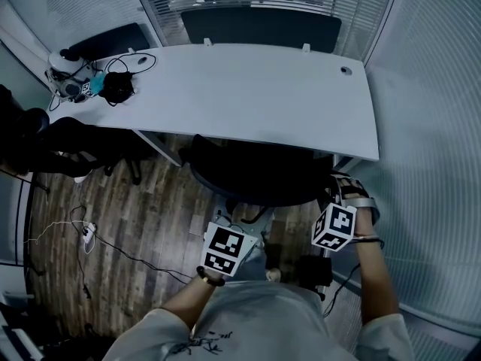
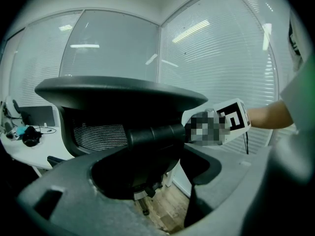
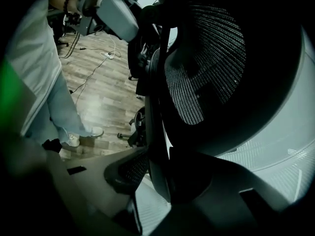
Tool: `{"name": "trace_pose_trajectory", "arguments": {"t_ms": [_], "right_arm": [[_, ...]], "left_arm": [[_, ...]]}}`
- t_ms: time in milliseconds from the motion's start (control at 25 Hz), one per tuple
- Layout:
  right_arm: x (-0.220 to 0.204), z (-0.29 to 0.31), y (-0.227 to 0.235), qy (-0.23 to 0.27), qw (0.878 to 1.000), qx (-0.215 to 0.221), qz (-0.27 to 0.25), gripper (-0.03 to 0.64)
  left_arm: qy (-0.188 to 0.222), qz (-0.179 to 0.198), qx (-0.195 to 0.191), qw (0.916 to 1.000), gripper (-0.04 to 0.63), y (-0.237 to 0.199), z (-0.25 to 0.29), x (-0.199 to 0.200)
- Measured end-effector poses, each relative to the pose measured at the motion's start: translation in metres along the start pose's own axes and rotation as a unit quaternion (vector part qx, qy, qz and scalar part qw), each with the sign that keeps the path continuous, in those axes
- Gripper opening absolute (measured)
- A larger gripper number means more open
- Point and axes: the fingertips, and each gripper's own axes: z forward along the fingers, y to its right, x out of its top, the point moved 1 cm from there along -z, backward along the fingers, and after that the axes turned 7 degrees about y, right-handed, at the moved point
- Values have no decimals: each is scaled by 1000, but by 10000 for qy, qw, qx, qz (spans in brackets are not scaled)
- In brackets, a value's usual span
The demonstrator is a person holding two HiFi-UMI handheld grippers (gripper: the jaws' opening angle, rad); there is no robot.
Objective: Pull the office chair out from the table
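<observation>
Head view from above has the office chair tucked in at the near edge of the white worktop, its seat under the top and only the dark curved back showing, just below the centre of the frame. The left tongs meet the back from the lower middle and the right tongs from the lower right, one at each side of the chair. In the left gripper view, the jaws look closed around a dark bar of the rear frame, which fills the gap between them under the wide top rim. In the right gripper view, the jaws stand partly apart astride the thin side edge of the back frame. The mesh panel rises above them, one pad is close against the edge, and no firm clamp shows yet. The chair is probably fairly heavy but should roll easily across the wooden floor on its base. It may also swivel or tilt if one side is pulled harder than the other. The mesh is likely soft and would give or slip, so the stiff frame is the place to grip, with a level, even pull from both sides.
</observation>
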Motion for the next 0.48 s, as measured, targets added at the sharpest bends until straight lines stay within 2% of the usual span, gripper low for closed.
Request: {"name": "trace_pose_trajectory", "arguments": {"t_ms": [480], "right_arm": [[6,-16,-24,43,9999,-45,125,129]], "left_arm": [[-8,12,33,10000,295,15,-24,-8]]}}
